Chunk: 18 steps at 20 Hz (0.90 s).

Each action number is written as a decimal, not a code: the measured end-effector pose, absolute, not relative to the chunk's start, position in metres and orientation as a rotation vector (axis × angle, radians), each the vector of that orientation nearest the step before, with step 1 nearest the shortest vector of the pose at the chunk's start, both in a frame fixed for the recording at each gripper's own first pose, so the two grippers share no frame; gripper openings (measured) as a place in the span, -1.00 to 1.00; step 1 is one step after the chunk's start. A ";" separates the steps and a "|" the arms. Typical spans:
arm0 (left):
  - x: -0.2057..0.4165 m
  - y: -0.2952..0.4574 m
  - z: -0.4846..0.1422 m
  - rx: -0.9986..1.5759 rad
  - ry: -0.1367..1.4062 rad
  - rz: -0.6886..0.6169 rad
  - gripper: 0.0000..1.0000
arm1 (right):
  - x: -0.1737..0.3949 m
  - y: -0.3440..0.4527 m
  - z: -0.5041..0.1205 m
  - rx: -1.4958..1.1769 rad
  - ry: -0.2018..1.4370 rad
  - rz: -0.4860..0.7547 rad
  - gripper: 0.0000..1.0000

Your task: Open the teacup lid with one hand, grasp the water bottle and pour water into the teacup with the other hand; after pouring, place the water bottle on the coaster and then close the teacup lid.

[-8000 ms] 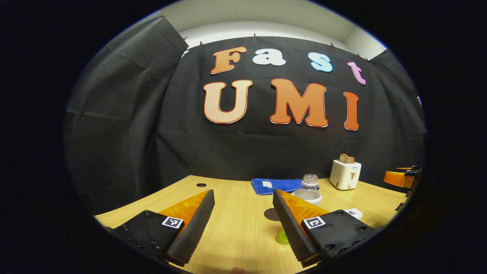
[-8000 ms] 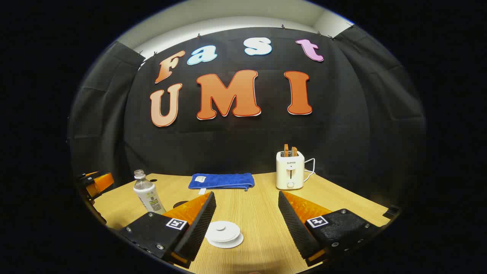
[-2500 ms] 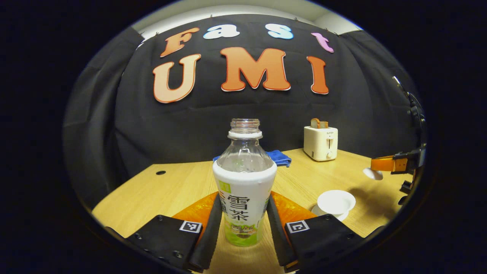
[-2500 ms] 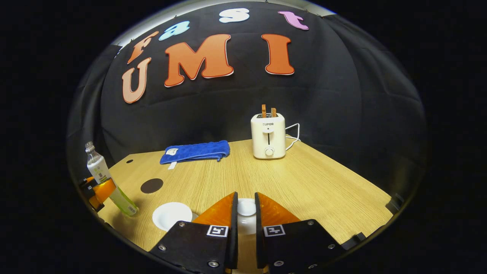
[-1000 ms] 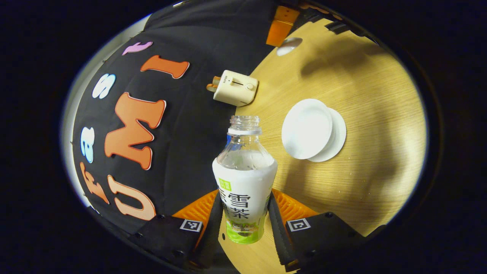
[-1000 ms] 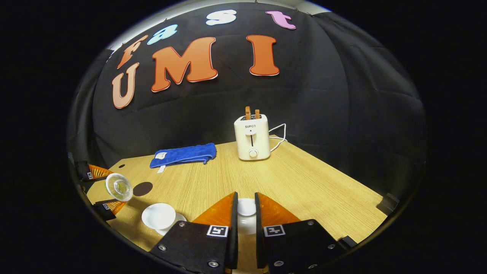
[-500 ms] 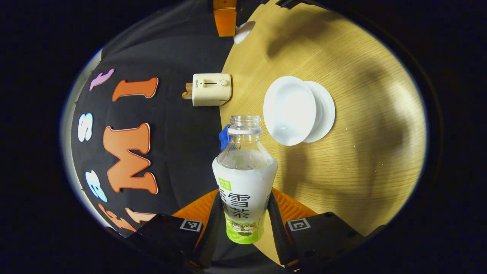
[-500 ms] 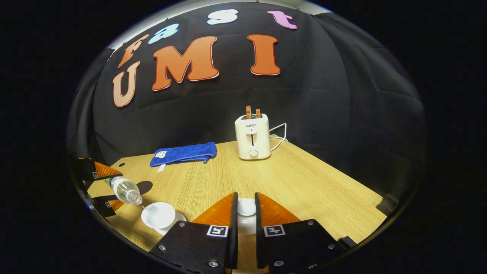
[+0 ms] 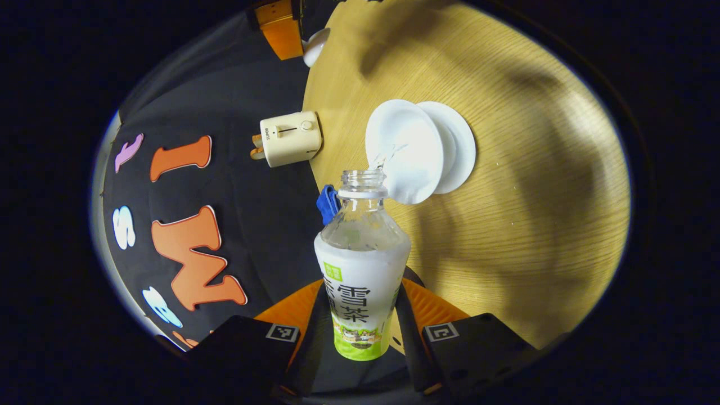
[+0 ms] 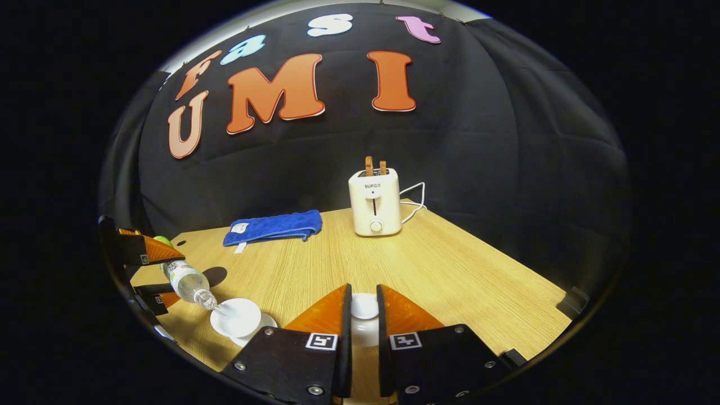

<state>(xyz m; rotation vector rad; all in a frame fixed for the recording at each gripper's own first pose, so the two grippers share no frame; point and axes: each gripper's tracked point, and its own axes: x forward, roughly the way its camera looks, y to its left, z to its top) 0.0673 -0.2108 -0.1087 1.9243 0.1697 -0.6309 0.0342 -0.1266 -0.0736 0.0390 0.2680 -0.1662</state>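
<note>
Your right gripper (image 10: 360, 315) pinches the lid (image 10: 364, 308); your left gripper (image 9: 360, 315) clamps the tilted water bottle (image 9: 361, 270), apparently streaming into the teacup (image 9: 404, 149). Coaster (image 10: 214, 276) placement and relidding remain

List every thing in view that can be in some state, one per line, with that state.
water bottle: uncapped, tipped, water running from its mouth into the teacup
teacup: open, on its saucer, taking water
teacup lid: off the cup, held by its knob
left gripper: shut on the water bottle
right gripper: shut on the teacup lid
toaster: upright, two slices sticking up
blue towel: folded, lying flat
coaster: bare
</note>
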 end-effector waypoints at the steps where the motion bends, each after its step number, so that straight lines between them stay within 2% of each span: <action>1: 0.065 -0.212 -0.108 1.943 0.165 -0.636 0.33 | 0.035 -0.127 -0.074 0.039 0.270 -0.167 -0.61; 4: 0.063 -0.216 -0.104 1.995 0.139 -0.642 0.29 | 0.034 -0.127 -0.075 0.038 0.273 -0.166 -0.62; 6: 0.064 -0.222 -0.103 2.023 0.124 -0.645 0.38 | 0.034 -0.126 -0.075 0.036 0.274 -0.165 -0.62; 7: 0.064 -0.222 -0.101 2.037 0.118 -0.644 0.28 | 0.034 -0.126 -0.075 0.035 0.274 -0.163 -0.62; 8: 0.065 -0.223 -0.100 2.049 0.113 -0.647 0.33 | 0.034 -0.126 -0.075 0.035 0.273 -0.163 -0.62; 18: 0.059 -0.229 -0.092 2.150 0.062 -0.637 0.28 | 0.034 -0.128 -0.076 0.035 0.277 -0.168 -0.62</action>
